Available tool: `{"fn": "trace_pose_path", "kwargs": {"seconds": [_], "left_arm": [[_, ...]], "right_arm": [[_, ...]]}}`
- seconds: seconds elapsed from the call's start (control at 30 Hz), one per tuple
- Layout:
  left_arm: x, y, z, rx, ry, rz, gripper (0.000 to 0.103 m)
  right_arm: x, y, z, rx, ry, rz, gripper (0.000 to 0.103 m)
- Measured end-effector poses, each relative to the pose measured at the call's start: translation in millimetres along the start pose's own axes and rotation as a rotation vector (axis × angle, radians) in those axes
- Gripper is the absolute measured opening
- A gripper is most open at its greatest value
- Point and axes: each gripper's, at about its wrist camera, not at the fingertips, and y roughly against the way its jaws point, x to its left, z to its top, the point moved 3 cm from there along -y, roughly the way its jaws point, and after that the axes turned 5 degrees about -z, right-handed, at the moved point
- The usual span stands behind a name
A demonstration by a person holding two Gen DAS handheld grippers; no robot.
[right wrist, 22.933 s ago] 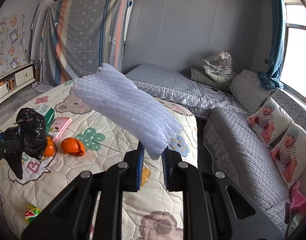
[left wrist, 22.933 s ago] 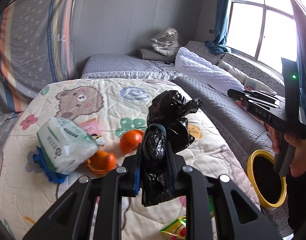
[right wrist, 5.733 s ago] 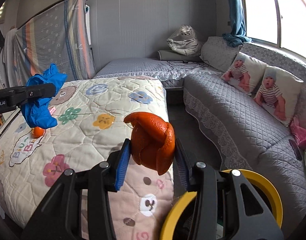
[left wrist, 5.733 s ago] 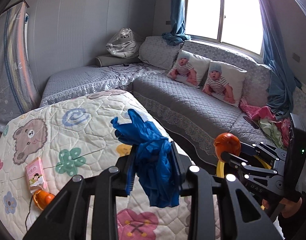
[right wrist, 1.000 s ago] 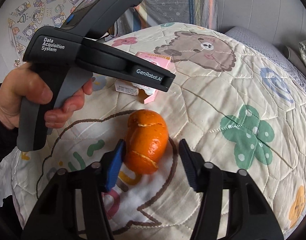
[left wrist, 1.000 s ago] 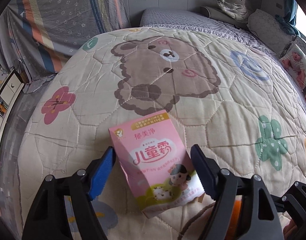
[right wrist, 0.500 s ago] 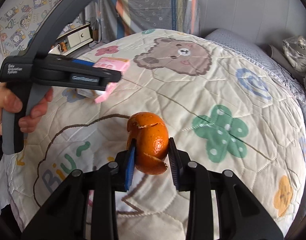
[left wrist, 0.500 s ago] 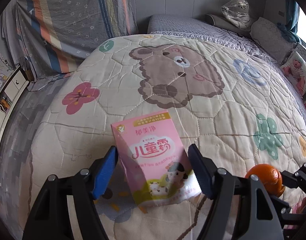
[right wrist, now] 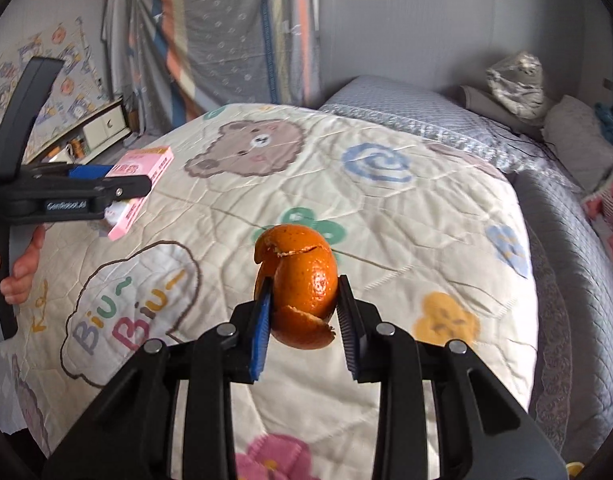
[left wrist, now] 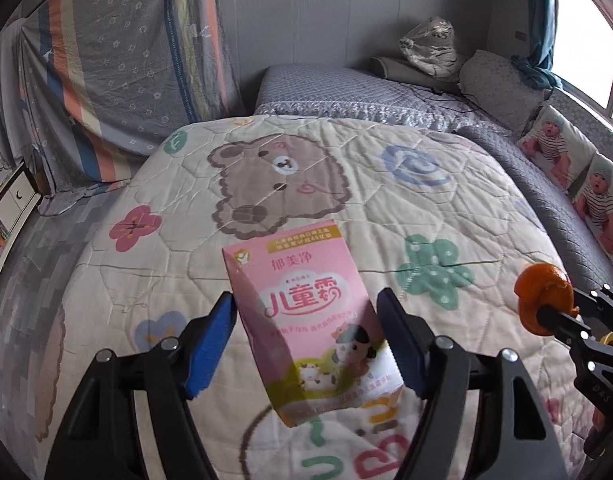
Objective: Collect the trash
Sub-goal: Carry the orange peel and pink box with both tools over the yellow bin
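My left gripper (left wrist: pixel 306 332) is shut on a pink carton (left wrist: pixel 306 312) with Chinese print and holds it lifted above the quilt. The same carton (right wrist: pixel 140 188) and left gripper show at the left of the right wrist view. My right gripper (right wrist: pixel 304 312) is shut on an orange peel (right wrist: pixel 296 280), held above the quilt. The peel (left wrist: pixel 544 296) also shows at the right edge of the left wrist view, pinched in the right gripper's fingertips.
A cartoon quilt (left wrist: pixel 346 184) with a bear print covers the bed. A grey quilted sofa (right wrist: pixel 578 248) with baby-print pillows (left wrist: pixel 562 152) runs along the right. A striped cloth (left wrist: pixel 118 60) hangs at the back left. A sliver of yellow rim (right wrist: pixel 572 470) shows bottom right.
Both grippers have risen from the quilt: the left has lifted the pink carton clear of the bed, and the right has carried the orange peel up and to the right.
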Motion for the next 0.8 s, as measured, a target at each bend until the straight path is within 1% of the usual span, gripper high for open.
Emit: {"fn": "trace_pose_path", "kwargs": {"seconds": [0.13, 0.3, 0.5, 0.67, 0.8], "left_arm": [[-54, 14, 1, -0.032, -0.062, -0.085, 0.069], [-127, 28, -1, -0.060, -0.151, -0.201, 0.069], [-203, 42, -8, -0.074, -0.250, -0.309, 0.069], [-257, 53, -18, -0.077, -0.324, -0.385, 0.069], [-302, 63, -31, -0.086, -0.392, -0.440, 0.069]], "right_arm": [[-32, 27, -14, -0.032, -0.054, -0.070, 0.029], [-75, 63, -42, -0.058, -0.137, -0.159, 0.029], [-119, 103, -75, -0.084, -0.226, -0.255, 0.029], [-159, 139, -109, -0.100, -0.295, -0.361, 0.029], [-184, 164, -139, -0.100, -0.340, -0.446, 0.029]]}}
